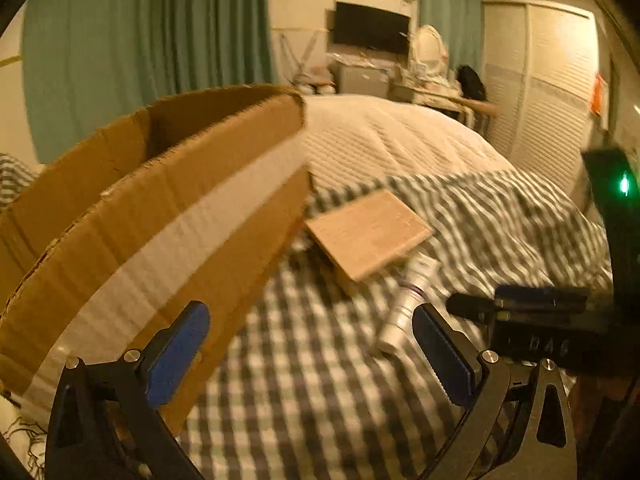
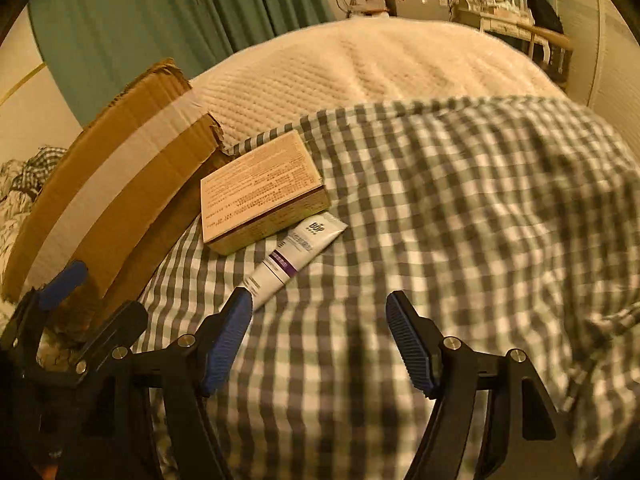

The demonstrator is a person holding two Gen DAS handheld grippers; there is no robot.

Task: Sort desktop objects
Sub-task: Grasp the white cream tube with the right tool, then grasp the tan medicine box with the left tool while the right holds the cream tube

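Observation:
A flat tan box [image 2: 260, 196] with small print lies on the checked cloth [image 2: 460, 220], beside a large open cardboard carton [image 2: 116, 200]. A white tube [image 2: 292, 260] with a purple band lies against the box's near edge. My right gripper [image 2: 318, 320] is open and empty, just in front of the tube's cap end. My left gripper [image 1: 310, 344] is open and empty, next to the carton [image 1: 160, 208]. In the left wrist view the tan box [image 1: 368, 232] and the tube [image 1: 408, 304] lie ahead, and the right gripper [image 1: 532, 312] shows at the right.
The checked cloth covers the near part of a bed, with a cream quilt [image 2: 372, 64] beyond it. Green curtains [image 1: 140, 40], a dark screen [image 1: 372, 28], a cluttered dresser [image 2: 492, 8] and white louvred wardrobe doors [image 1: 544, 92] stand behind.

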